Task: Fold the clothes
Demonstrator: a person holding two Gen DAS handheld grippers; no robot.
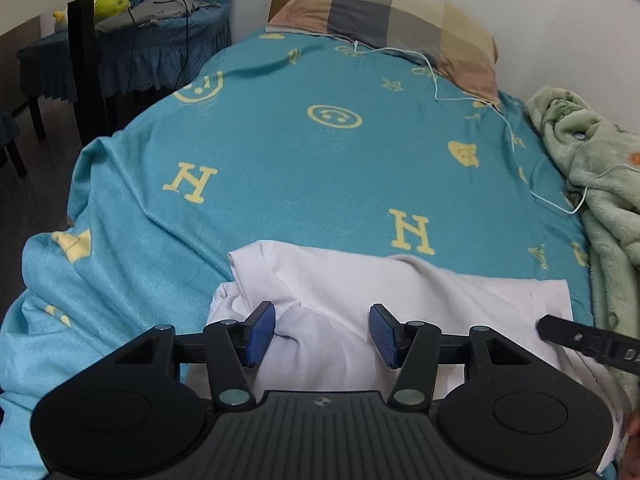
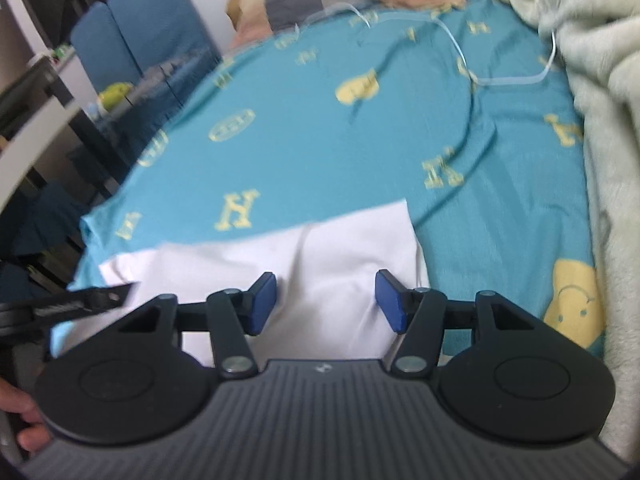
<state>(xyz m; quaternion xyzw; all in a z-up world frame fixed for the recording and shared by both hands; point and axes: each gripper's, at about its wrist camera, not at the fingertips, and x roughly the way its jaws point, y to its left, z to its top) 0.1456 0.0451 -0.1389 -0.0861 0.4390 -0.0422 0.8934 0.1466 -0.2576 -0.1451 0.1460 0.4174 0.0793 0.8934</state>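
A white garment (image 1: pixel 384 292) lies partly folded and rumpled at the near edge of the bed, on a teal sheet (image 1: pixel 320 168) with yellow prints. My left gripper (image 1: pixel 322 334) hovers open just over its creased left part, blue pads apart, nothing between them. In the right wrist view the same white garment (image 2: pixel 340 256) lies flat below my right gripper (image 2: pixel 326 300), which is open and holds nothing. The tip of the right gripper's finger (image 1: pixel 560 330) shows at the garment's right edge in the left view. The right view is blurred.
A checked pillow (image 1: pixel 392 20) lies at the bed's head against the wall. A green fleece blanket (image 1: pixel 592 168) is heaped along the right side. A thin white cable (image 1: pixel 440 92) trails across the sheet. Blue-covered chairs (image 1: pixel 168 40) and a dark table leg (image 1: pixel 86 64) stand left.
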